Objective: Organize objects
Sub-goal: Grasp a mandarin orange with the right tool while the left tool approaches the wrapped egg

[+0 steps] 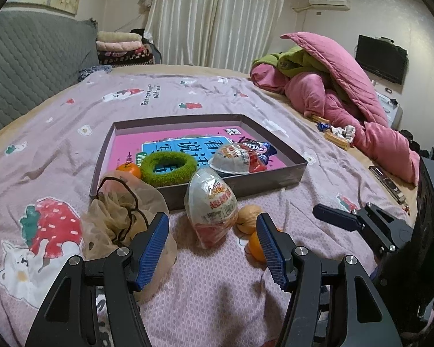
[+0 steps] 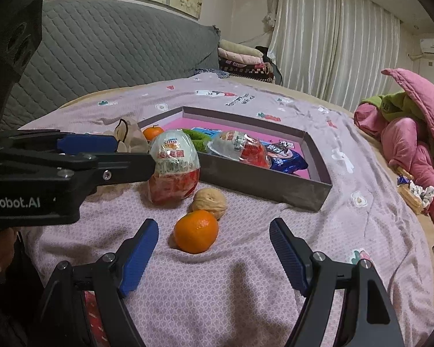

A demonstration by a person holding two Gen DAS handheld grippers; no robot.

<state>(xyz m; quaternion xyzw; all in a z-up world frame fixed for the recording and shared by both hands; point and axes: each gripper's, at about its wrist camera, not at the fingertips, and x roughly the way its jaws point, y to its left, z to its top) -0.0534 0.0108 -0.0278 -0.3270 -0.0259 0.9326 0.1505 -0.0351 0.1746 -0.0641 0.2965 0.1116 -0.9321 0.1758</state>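
Observation:
A shallow grey box (image 1: 295,173) (image 2: 318,193) with a pink book inside lies on the bed. In it are a green fuzzy ring (image 1: 168,165), a tangerine (image 1: 129,170), a wrapped toy egg (image 1: 231,157) (image 2: 240,147) and a blue snack packet (image 2: 289,157). In front of the box stand a second wrapped toy egg (image 1: 211,205) (image 2: 175,170), a walnut (image 1: 247,218) (image 2: 209,202) and a tangerine (image 1: 256,245) (image 2: 196,230), with a beige mesh bag (image 1: 118,217) to the left. My left gripper (image 1: 212,250) is open, just short of the egg. My right gripper (image 2: 214,257) is open, just short of the tangerine.
A pink and green quilt pile (image 1: 341,86) lies at the right of the bed, with small items (image 1: 337,136) beside it. A grey padded headboard (image 2: 101,55) and folded blankets (image 1: 121,49) are at the back. The bed edge is to the right.

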